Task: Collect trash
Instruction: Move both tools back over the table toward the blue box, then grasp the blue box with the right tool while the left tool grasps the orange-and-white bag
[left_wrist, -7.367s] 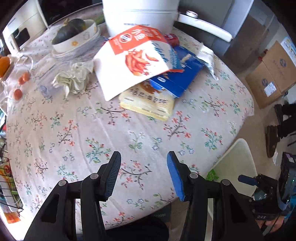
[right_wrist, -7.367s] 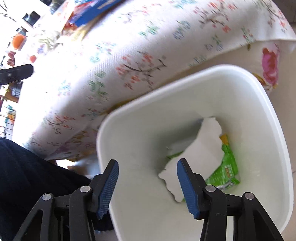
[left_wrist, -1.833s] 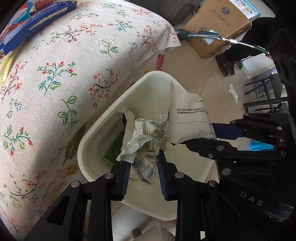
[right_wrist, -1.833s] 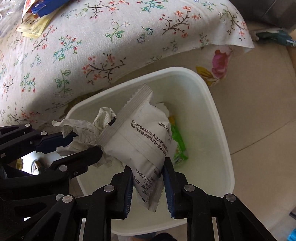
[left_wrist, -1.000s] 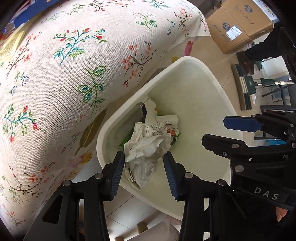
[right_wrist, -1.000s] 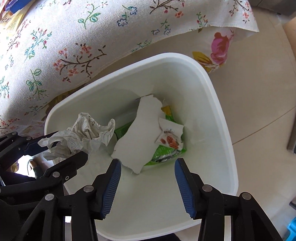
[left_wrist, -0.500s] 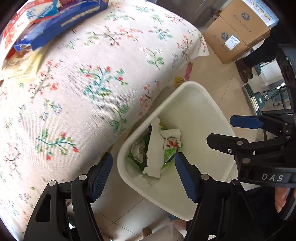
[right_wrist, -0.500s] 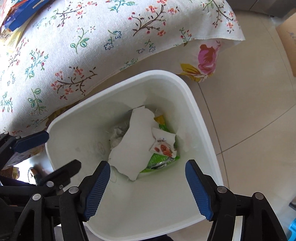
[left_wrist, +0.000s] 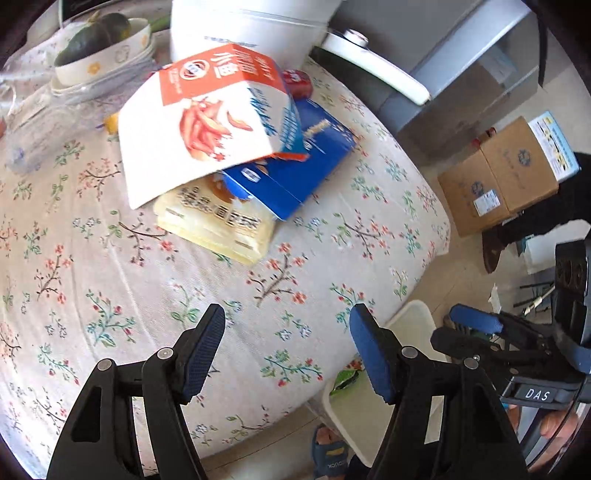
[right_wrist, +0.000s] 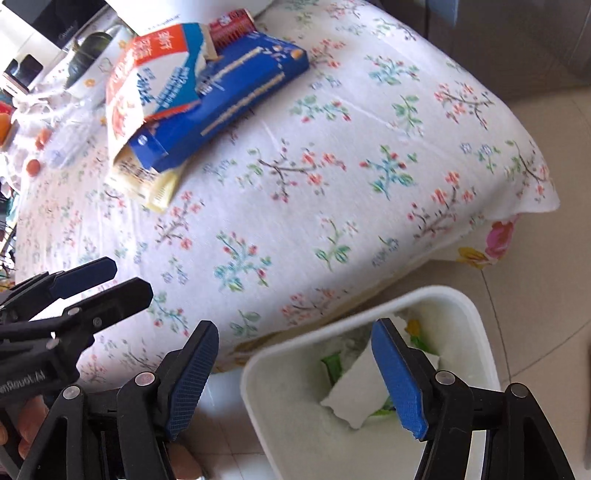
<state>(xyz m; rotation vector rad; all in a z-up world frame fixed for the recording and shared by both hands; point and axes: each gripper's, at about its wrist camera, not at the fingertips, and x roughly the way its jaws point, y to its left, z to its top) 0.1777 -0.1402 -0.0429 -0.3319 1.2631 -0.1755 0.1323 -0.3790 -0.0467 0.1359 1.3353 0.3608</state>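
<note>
**Both jaws wide and empty beside the bin**

Over the edge of the round table with its floral cloth (left_wrist: 155, 280), my left gripper (left_wrist: 286, 349) hangs with its blue pads spread wide, nothing between them. Its jaws have just been opening and they hold nothing. My right gripper (right_wrist: 295, 380) sits just off the table's edge, above the white plastic trash bin (right_wrist: 258, 373) on the tiled floor; its jaws have just been opening too, and they are wide and bare.

Inside the bin lie a torn white wrapper (right_wrist: 351, 395) and a green packet (right_wrist: 334, 363) beneath it. From the left wrist view only a corner of the bin (left_wrist: 413, 317) shows past the table's rim, with a scrap of green at its lip.

Farther in on the table, well apart from both grippers, a heap of packaging sits: an orange-and-white carton printed with fish strips (left_wrist: 207, 118) leans over a flat blue box (left_wrist: 295, 170), and both rest on a pale yellow snack bag (left_wrist: 218, 225). A small red packet (left_wrist: 297, 82) lies just behind the heap. Behind that stands a tall white appliance (left_wrist: 251, 26), and to its left a cream bowl holding a dark green squash (left_wrist: 99, 40).

Off the table's far side, a brown cardboard box (left_wrist: 502, 177) rests on the floor.
</note>
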